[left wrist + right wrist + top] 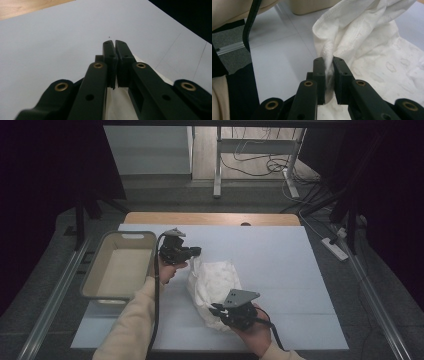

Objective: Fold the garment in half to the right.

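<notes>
A crumpled white cloth (215, 282) lies in the middle of the pale blue table cover. My left gripper (197, 252) is at the cloth's far left corner and points right. In the left gripper view its jaws (115, 43) stand pressed together, and white cloth (117, 102) comes out from between them lower down. My right gripper (214, 309) is at the cloth's near edge and points left. In the right gripper view it (329, 60) is shut on a bunched fold of the cloth (362, 32), which rises from the pads.
A beige plastic tub (120, 236) with nothing in it stands at the table's left edge, close to my left hand; its wall (312, 7) is also in the right gripper view. Bare table cover (285, 260) stretches to the right. Desk legs and cables stand on the floor beyond.
</notes>
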Motion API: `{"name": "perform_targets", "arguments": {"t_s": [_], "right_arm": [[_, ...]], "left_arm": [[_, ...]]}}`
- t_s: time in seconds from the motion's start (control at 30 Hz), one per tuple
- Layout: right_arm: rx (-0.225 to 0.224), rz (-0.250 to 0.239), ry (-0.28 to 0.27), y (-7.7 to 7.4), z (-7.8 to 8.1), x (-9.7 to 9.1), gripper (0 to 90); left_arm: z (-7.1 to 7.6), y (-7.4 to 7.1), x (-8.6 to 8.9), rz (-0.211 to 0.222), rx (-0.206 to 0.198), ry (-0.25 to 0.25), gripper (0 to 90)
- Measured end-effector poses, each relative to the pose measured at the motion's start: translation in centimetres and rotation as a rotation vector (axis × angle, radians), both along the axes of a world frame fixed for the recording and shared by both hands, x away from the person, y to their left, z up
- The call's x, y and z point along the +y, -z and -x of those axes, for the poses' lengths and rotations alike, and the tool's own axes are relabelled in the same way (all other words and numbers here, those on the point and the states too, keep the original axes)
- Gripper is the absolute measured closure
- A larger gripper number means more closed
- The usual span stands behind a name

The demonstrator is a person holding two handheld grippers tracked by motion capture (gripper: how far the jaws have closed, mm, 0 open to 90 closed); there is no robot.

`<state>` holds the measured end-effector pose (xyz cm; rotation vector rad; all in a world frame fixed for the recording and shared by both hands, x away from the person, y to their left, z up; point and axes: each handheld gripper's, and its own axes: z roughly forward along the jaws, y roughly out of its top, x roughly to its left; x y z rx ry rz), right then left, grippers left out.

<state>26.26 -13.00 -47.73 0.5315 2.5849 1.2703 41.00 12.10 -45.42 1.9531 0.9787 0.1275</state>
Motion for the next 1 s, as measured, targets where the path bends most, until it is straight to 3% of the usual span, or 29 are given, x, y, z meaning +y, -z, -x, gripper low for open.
{"name": "perform_targets", "arguments": {"t_s": [1.0], "right_arm": [[0.021, 0.025, 0.076, 1.0, 0.2, -2.7, 80.5]], "left_arm": [[-1.7, 1.3, -4.2, -0.020, 0.003, 0.070, 86.4]]}}
